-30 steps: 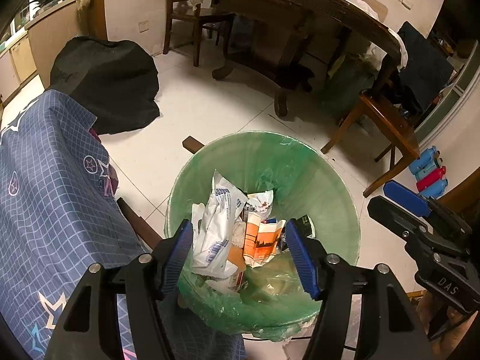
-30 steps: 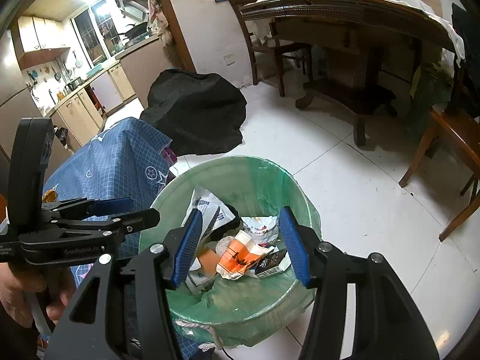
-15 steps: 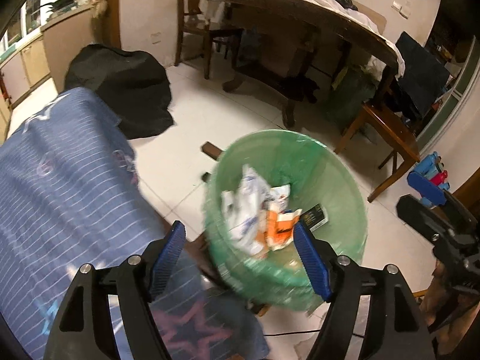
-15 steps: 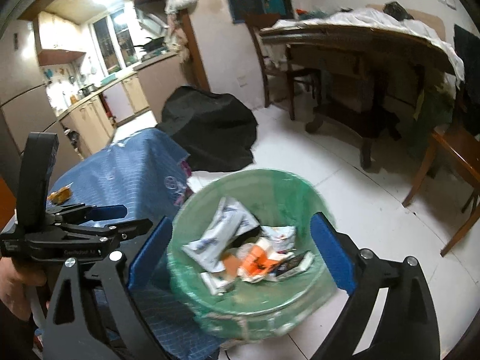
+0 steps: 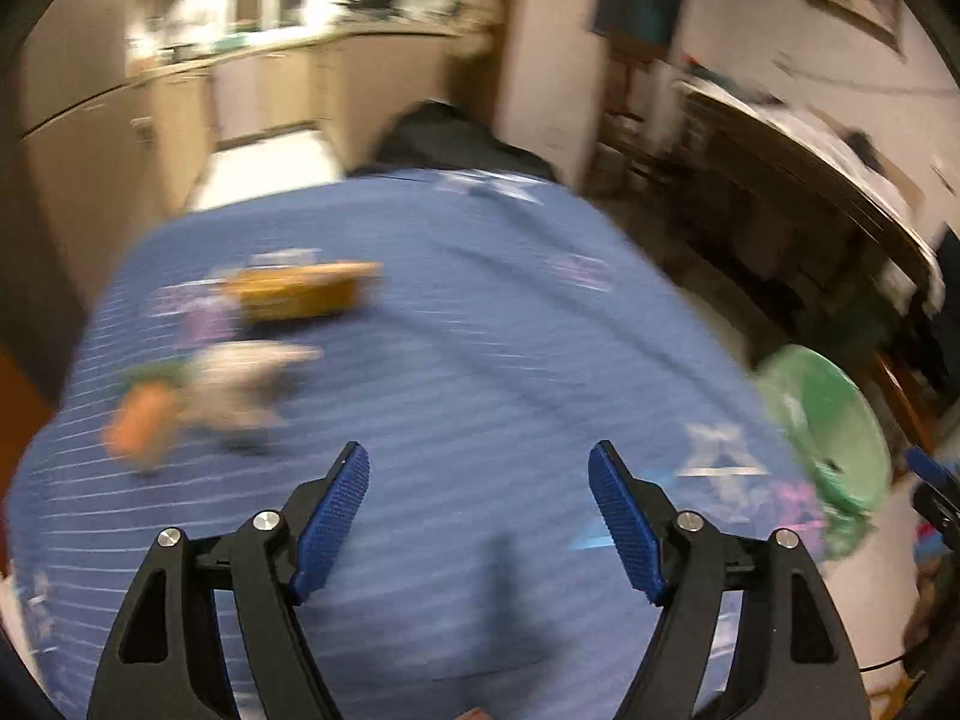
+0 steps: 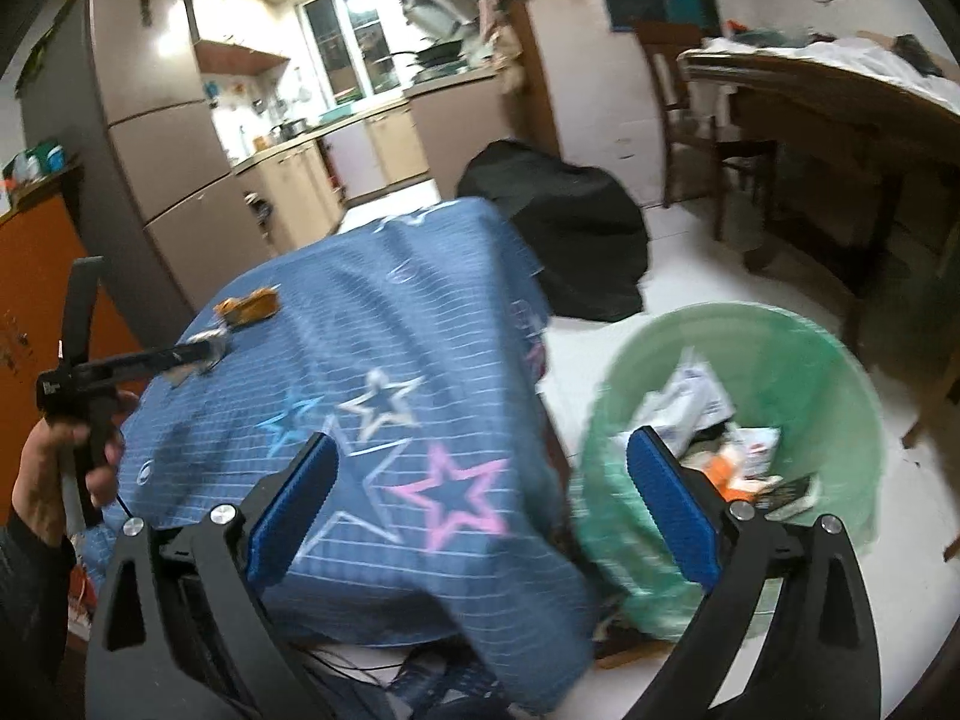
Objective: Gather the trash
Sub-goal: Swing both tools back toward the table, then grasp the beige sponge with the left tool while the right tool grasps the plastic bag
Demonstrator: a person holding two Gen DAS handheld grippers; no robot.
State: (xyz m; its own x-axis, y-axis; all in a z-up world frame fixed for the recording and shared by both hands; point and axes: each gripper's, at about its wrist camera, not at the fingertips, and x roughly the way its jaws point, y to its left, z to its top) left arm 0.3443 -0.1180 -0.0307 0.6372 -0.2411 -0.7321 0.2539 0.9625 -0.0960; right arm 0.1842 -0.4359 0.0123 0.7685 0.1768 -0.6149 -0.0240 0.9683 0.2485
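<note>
Your left gripper and right gripper both hang spread and empty over the blue-clothed worktop, beside the green-lined bin.

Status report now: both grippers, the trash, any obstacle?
Left gripper open, empty, above blue star-patterned tablecloth. Right gripper open, empty. Blurred orange and pale wrappers on cloth; green-lined bin beside table. No obstacle seen.
</note>
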